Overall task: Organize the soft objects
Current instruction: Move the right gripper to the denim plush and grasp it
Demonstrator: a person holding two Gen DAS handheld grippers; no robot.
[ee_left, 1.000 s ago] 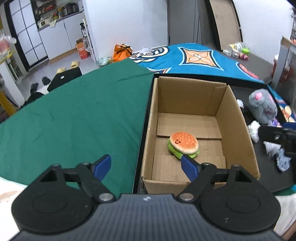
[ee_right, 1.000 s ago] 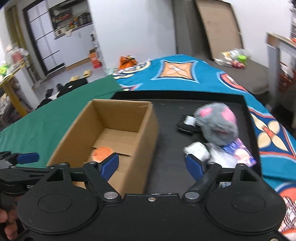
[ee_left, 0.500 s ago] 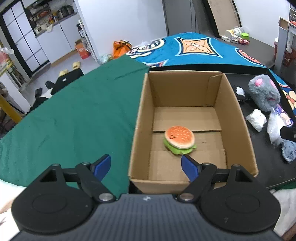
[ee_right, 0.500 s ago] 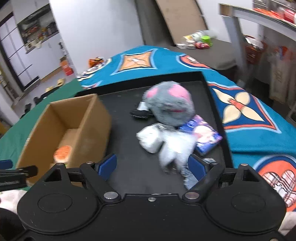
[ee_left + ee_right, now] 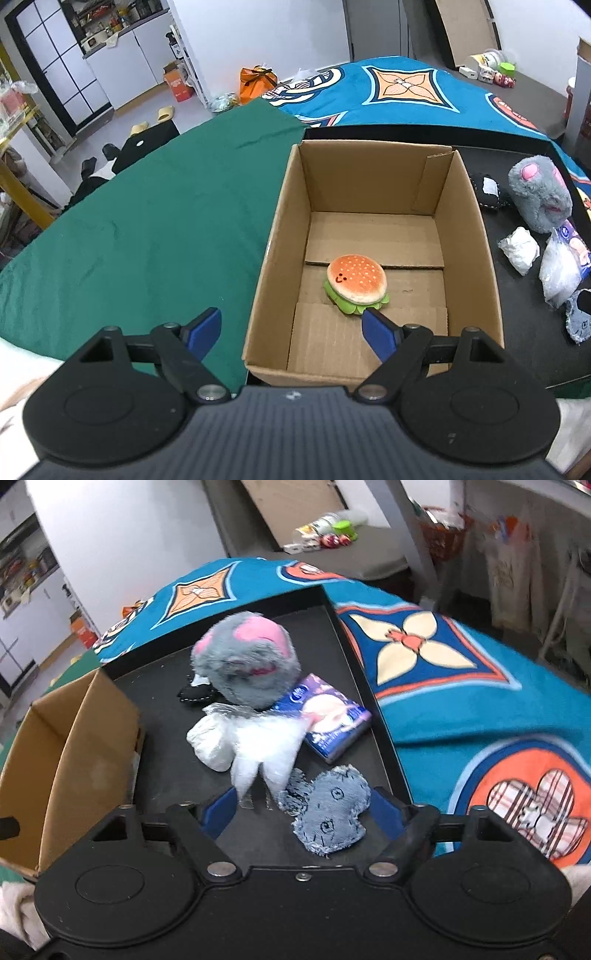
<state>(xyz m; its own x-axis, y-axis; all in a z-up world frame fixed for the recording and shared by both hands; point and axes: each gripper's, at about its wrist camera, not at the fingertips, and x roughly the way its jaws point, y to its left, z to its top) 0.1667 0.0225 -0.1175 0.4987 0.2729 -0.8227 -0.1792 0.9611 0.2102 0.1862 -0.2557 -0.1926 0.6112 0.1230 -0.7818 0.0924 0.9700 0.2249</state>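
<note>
Denim patch toy [image 5: 330, 816] sits right between your right gripper [image 5: 304, 808] pads, jaws closing but not pinching yet, cardboard box [image 5: 70, 760] off left.

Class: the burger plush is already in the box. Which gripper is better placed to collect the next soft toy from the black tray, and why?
The right gripper: its open jaws, just closing, flank the denim plush on the black tray. The left gripper hangs open by the cardboard box.
</note>
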